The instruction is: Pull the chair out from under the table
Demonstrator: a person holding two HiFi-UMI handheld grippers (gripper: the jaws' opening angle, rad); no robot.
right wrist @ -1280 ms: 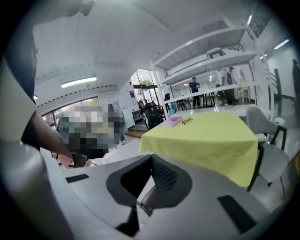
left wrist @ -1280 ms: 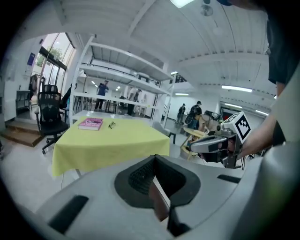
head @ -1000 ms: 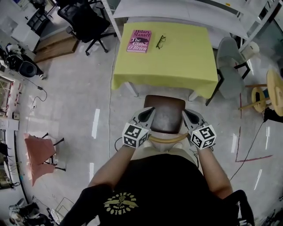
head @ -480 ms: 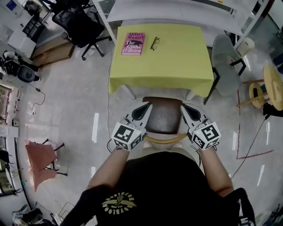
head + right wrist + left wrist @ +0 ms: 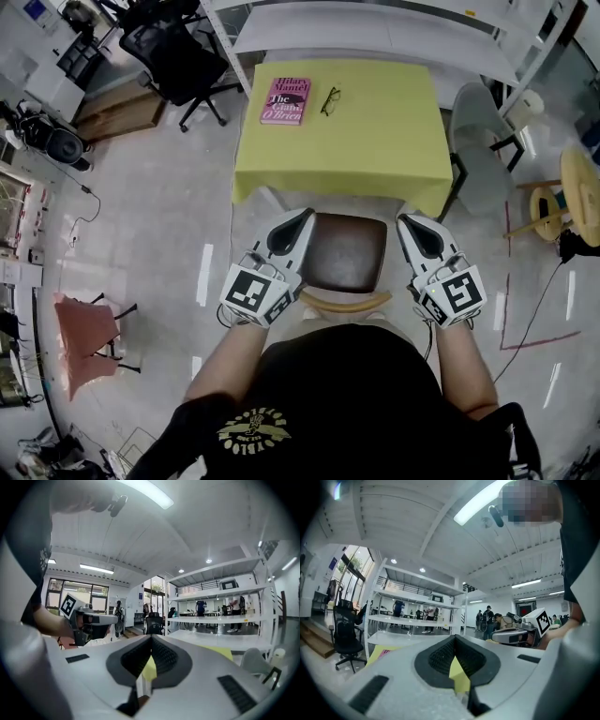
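Observation:
The chair has a brown seat (image 5: 347,251) and a curved wooden back (image 5: 345,301). It stands in front of me, the seat's far edge at the yellow-clothed table (image 5: 375,131). My left gripper (image 5: 298,217) hovers over the seat's left side, and my right gripper (image 5: 410,223) hovers just off its right side. Both are shut, hold nothing and touch nothing. In the left gripper view the jaws (image 5: 454,641) meet tip to tip, pointing level across the room, with the right gripper (image 5: 520,632) alongside. The right gripper view shows its jaws (image 5: 151,641) closed likewise, with the left gripper (image 5: 89,620) beside them.
A pink book (image 5: 289,100) and glasses (image 5: 330,100) lie on the table. A grey chair (image 5: 480,122) and a wooden stool (image 5: 561,199) stand to the right, a black office chair (image 5: 178,47) at the back left, and a red-fabric stool (image 5: 84,328) to the left. White shelving (image 5: 375,23) runs behind the table.
Both grippers have risen from beside the chair's back and spread a little apart, so they look larger in the head view. Both stayed shut. The chair has kept its place.

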